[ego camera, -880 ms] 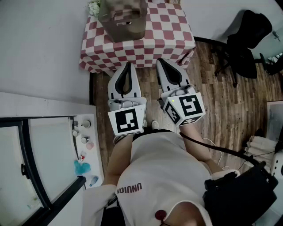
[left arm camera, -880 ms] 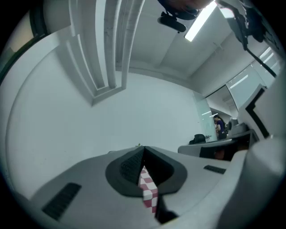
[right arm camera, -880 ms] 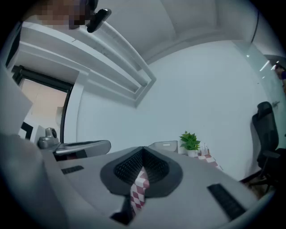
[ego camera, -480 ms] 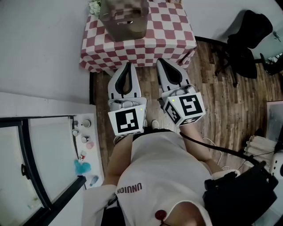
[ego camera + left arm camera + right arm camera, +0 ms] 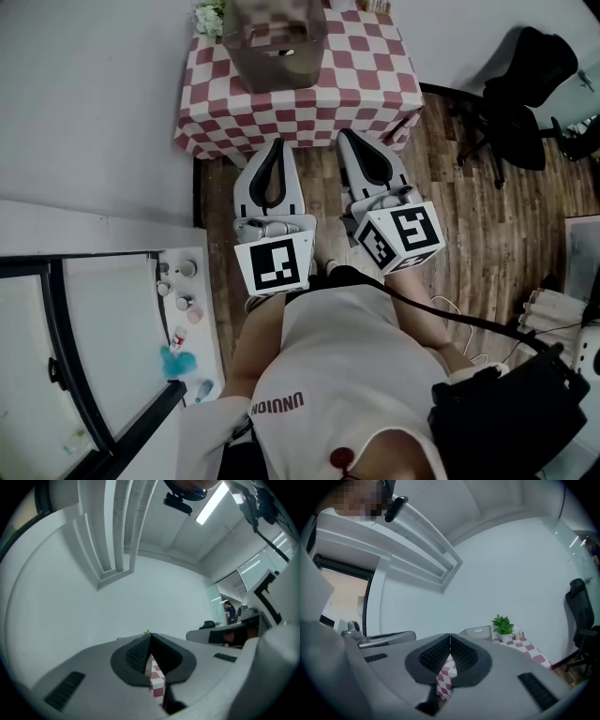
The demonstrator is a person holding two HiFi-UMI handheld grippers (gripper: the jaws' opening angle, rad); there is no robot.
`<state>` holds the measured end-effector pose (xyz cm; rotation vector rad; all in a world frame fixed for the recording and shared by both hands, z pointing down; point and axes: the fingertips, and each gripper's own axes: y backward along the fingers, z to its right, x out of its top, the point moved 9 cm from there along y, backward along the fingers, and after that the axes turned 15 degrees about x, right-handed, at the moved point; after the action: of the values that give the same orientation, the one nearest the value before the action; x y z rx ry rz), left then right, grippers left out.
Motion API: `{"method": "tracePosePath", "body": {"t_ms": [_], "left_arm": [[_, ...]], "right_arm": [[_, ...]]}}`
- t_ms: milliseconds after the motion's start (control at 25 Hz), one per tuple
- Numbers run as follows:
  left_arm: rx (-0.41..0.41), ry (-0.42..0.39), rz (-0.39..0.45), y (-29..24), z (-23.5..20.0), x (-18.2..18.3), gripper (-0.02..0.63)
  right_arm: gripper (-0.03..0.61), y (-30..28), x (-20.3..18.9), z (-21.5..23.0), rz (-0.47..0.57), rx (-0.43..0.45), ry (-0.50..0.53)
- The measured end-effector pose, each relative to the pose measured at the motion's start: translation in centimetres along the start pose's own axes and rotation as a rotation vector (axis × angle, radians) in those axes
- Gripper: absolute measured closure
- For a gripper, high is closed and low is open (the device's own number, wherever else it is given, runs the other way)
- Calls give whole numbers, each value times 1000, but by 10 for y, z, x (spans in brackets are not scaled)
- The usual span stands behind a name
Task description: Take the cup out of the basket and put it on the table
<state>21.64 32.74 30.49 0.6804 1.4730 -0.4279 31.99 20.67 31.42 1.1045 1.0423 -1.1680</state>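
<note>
A grey-brown basket (image 5: pixel 276 42) stands on a small table with a red-and-white checked cloth (image 5: pixel 300 94) in the head view; its grey top (image 5: pixel 477 632) also shows in the right gripper view. The cup is hidden from every view. My left gripper (image 5: pixel 276 142) is shut with nothing in it, held over the floor just short of the table's near edge. My right gripper (image 5: pixel 343 134) is beside it, also shut and empty. In both gripper views the jaws meet at the tips, with only the checked cloth (image 5: pixel 155 677) showing through the gap below.
A small green plant (image 5: pixel 503 624) stands on the table beside the basket. A black office chair (image 5: pixel 525 89) is on the wooden floor to the right. A white wall and a shelf with small items (image 5: pixel 183 309) lie to the left. A black bag (image 5: pixel 506 412) sits by the person's right side.
The view has shifted slightly, so the table and basket sit a little higher and further right in frame. Both grippers stay shut and side by side.
</note>
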Motion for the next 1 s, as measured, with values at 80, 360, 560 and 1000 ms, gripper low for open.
{"method": "tracePosePath", "body": {"t_ms": [80,360,560,1000], "left_arm": [[-1,6,-6,0,-7,-3,601],[-22,15,-28,-14,-15,-12,601],[-2,25,-25,-36,-20,-18,601],[30,13,-15,-130,-15,-19,601]], "right_arm": [[560,-5,-2,-5,5,-6,10],[560,-19,-6,-2,-1,-29,3],[560,-41,-7,14,7,-6,5],[560,-117,14,85,6,74,30]]}}
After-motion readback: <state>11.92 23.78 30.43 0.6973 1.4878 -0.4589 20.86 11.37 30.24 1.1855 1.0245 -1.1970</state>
